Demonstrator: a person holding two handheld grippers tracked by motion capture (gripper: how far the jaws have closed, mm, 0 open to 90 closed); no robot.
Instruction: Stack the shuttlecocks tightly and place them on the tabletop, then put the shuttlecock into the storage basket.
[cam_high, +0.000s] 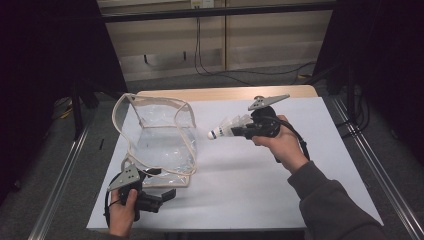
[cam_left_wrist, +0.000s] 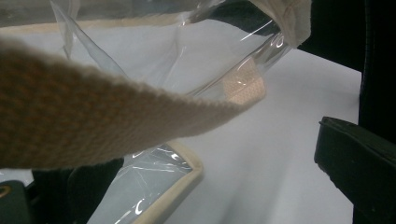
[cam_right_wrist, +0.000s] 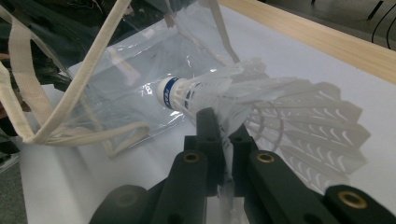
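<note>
A clear plastic bag with beige trim stands open on the white sheet, left of centre. My right gripper is held above the sheet to the bag's right, shut on the skirt of a white shuttlecock. The shuttlecock's cork tip points at the bag's mouth. In the right gripper view the shuttlecock is pinched between the jaws of the right gripper, with the bag just beyond. My left gripper sits at the bag's near corner, its jaws wide apart. A beige strap crosses close in front of the left gripper.
The white sheet covers a wooden table whose far edge shows at the back. Metal rails run along both sides of the table. Cables lie on the floor behind. Bare sheet stretches to the right of the bag.
</note>
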